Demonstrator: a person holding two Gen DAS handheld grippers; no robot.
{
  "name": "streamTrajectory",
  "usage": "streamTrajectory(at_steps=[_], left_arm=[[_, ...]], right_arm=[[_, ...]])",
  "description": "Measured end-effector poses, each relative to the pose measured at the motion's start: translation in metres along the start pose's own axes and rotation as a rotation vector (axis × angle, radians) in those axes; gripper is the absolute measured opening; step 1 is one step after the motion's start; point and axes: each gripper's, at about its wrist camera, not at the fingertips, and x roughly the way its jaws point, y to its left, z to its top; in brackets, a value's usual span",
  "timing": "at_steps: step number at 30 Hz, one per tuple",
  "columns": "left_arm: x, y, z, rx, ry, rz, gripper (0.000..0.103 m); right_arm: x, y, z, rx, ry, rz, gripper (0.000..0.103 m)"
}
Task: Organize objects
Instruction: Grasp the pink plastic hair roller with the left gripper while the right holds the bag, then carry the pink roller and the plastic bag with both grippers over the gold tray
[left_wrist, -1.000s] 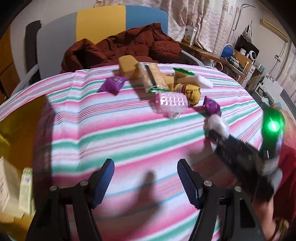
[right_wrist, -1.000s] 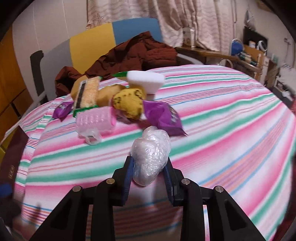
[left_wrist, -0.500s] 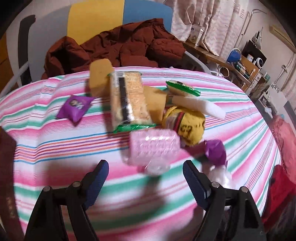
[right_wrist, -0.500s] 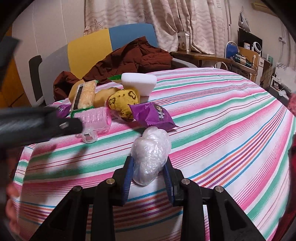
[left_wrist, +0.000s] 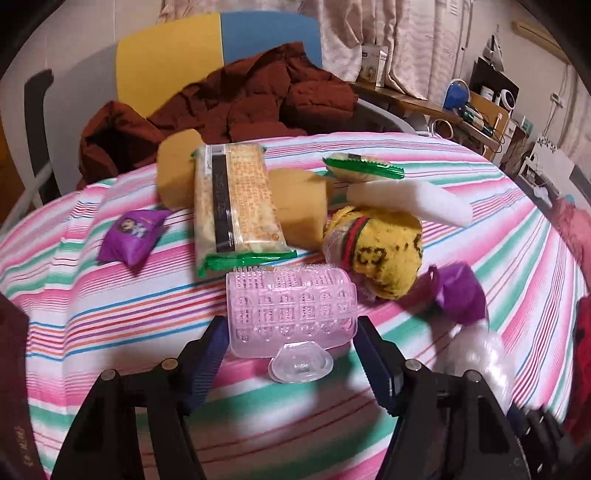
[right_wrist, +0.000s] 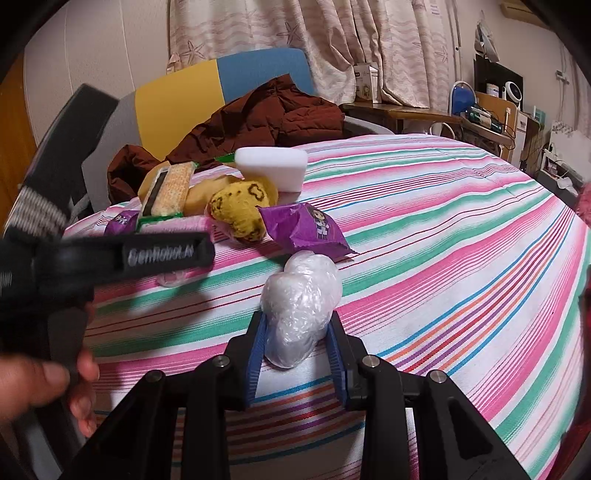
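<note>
At the near edge of the clutter on the striped worktop (left_wrist: 110, 317), the left gripper (left_wrist: 291, 354) is closing its jaws around the pink hair roller (left_wrist: 291, 310), likely light, hollow and springy, best pinched across its barrel ends, while the right gripper (right_wrist: 295, 354) clamps a soft crinkly plastic-wrapped bundle (right_wrist: 299, 299).

"GenRobot.AI" stood in pale letters along the black arm of the left hand-held gripper (right_wrist: 110, 258). Print on the cracker packet (left_wrist: 236, 206) and purple snack packet (right_wrist: 306, 229) was too small to read.
</note>
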Motion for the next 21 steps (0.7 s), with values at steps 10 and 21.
streamTrajectory(at_steps=[10,21], left_arm=[[-0.051,0.043,-0.040,-0.091,-0.043,0.046,0.070],[-0.128,0.100,-0.064,-0.130,-0.148,0.108,0.070]], right_arm=[[-0.001,0.001,0.000,-0.013,-0.002,-0.016,0.032],[-0.017,0.023,-0.002,-0.107,-0.046,-0.041,0.031]])
